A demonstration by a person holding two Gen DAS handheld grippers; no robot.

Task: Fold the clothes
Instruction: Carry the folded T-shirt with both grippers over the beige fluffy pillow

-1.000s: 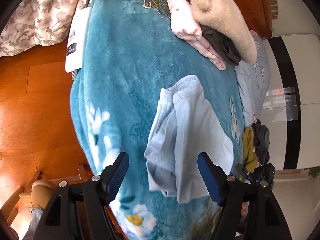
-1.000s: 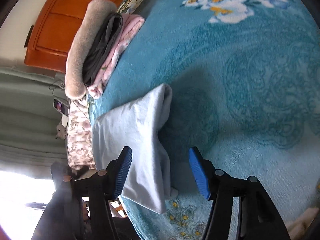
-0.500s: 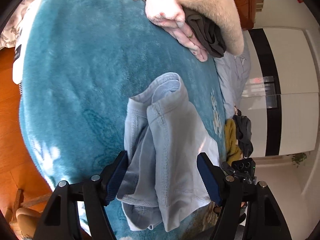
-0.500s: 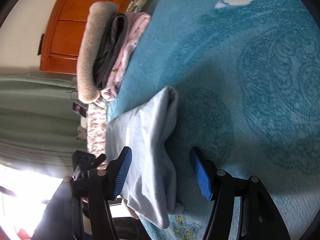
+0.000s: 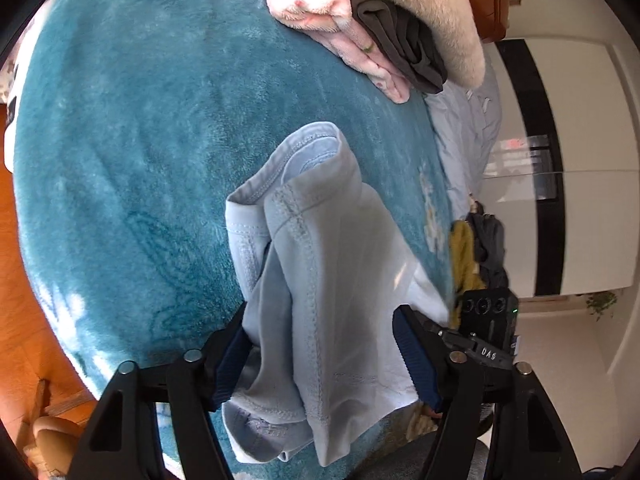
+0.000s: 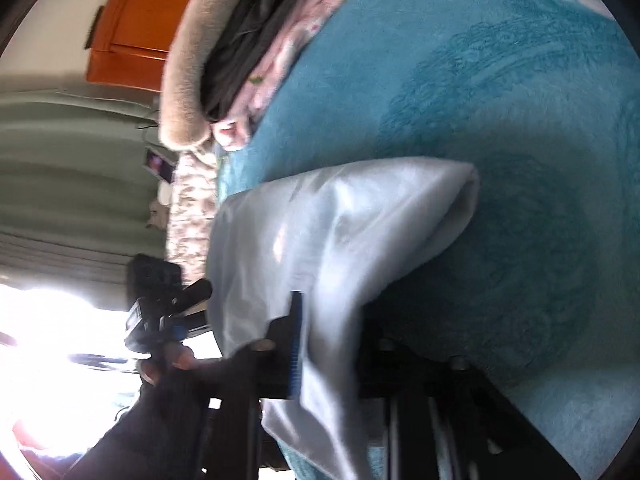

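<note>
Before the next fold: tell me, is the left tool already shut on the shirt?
No. The left tool stands open, its blue pads either side of the pale blue shirt.

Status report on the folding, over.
Left gripper open, straddling light blue shirt. Right gripper blurred, looks shut on shirt. Folded pile beyond, clear.

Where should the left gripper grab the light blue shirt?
Judging by its pose, the near stitched hem edge of the light blue shirt, approached straight forward from the bed's edge: that bunched edge already sits between the left gripper and its open jaws.
</note>
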